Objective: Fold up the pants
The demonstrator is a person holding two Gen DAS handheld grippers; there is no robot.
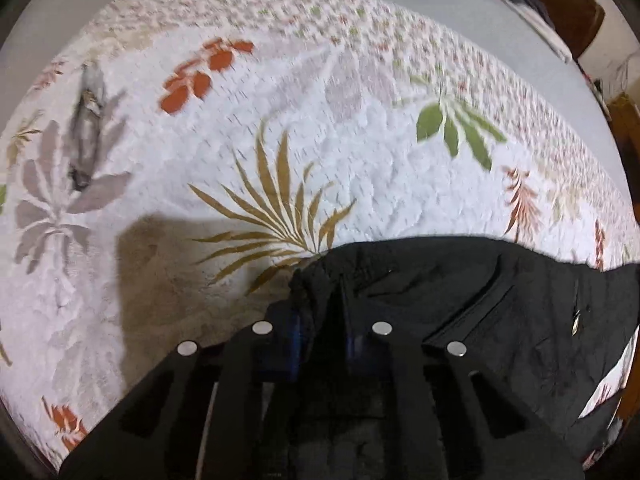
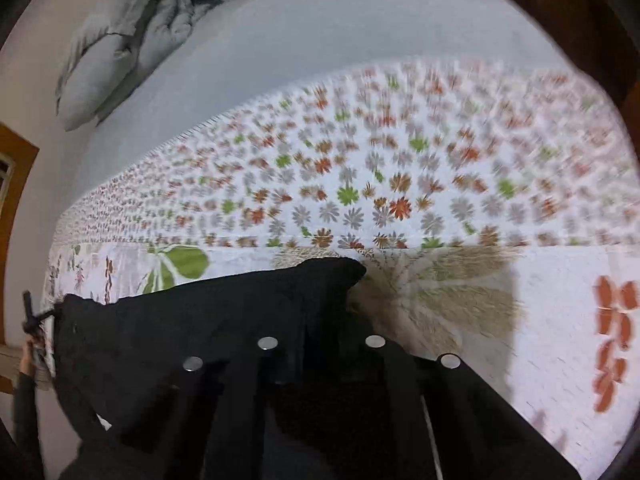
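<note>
both grippers, left (image 1: 323, 330) and right (image 2: 323, 346), pinch black pants (image 1: 480, 304) above floral bedspread (image 1: 360, 152).

a home bedroom: a bed dressed in a pale blue sheet (image 2: 340, 28) with a white leaf-and-flower printed quilt (image 1: 360, 152) over it, a rumpled grey pillow (image 2: 116, 52) at its head, and brown wooden furniture (image 1: 576, 16) alongside.
</note>
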